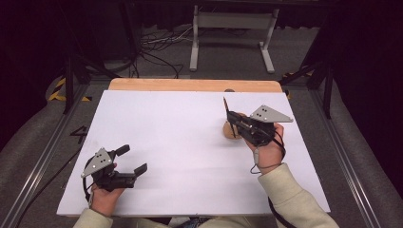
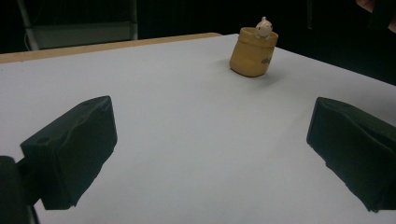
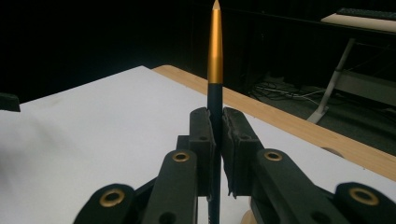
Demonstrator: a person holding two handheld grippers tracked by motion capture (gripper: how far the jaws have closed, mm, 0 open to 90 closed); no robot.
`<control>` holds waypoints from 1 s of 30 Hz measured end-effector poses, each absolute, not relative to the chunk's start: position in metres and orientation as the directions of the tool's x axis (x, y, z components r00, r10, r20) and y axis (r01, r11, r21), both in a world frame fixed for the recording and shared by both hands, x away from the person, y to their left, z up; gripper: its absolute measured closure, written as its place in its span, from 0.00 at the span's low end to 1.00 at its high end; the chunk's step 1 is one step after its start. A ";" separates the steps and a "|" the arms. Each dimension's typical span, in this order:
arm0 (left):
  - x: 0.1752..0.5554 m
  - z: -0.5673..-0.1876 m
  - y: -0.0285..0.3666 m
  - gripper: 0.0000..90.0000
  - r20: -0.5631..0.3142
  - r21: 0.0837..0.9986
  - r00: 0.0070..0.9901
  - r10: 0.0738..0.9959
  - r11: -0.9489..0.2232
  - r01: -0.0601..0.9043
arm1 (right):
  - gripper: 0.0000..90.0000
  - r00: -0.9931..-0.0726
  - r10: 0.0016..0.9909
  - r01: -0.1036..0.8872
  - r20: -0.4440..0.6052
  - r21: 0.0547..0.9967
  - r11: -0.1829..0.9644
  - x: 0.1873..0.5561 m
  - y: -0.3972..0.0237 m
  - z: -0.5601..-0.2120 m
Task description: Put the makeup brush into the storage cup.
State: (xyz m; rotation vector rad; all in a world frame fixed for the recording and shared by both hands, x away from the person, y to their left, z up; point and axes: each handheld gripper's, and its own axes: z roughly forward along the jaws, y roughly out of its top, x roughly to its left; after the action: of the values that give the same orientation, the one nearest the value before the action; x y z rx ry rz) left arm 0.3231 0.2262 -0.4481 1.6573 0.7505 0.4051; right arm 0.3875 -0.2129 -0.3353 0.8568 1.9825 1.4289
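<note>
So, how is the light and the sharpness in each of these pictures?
High view: white table bright, surroundings dark. Left gripper view: yellow cup a little soft, faint shadow under it. Right gripper view: pen sharp in the right tongs, background dim.

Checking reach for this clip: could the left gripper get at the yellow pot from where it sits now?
Probably yes. The left gripper is open, and bare white table lies between its jaws and the yellow pot. The right gripper, shut on a pen, hovers close above the pot and might crowd the approach.

Matt white board (image 1: 166, 142) over a pale wooden table edge (image 1: 190, 85); glossy metallic gold-and-black pen (image 3: 215, 60); smooth tan pot (image 2: 252, 52).
</note>
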 end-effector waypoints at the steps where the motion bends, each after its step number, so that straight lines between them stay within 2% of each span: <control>1: 0.323 -0.448 0.226 0.03 -0.136 0.964 0.730 0.669 -0.080 0.253 | 0.92 -0.643 0.763 0.177 -0.065 0.957 0.230 0.389 -0.214 -0.335; 17: 0.323 -0.448 0.226 0.03 -0.138 0.963 0.731 0.668 -0.081 0.255 | 0.92 -0.577 0.809 0.138 -0.108 0.964 0.228 0.413 -0.227 -0.333; 30: 0.324 -0.449 0.226 0.03 -0.138 0.963 0.731 0.669 -0.082 0.257 | 0.92 -0.536 0.839 0.139 -0.092 0.971 0.195 0.428 -0.237 -0.334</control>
State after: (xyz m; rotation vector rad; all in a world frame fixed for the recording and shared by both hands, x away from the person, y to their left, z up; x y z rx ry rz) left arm 0.3240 0.2260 -0.4489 1.6604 0.7516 0.4017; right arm 0.4282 -0.2367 -0.3342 0.9149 1.8267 1.3840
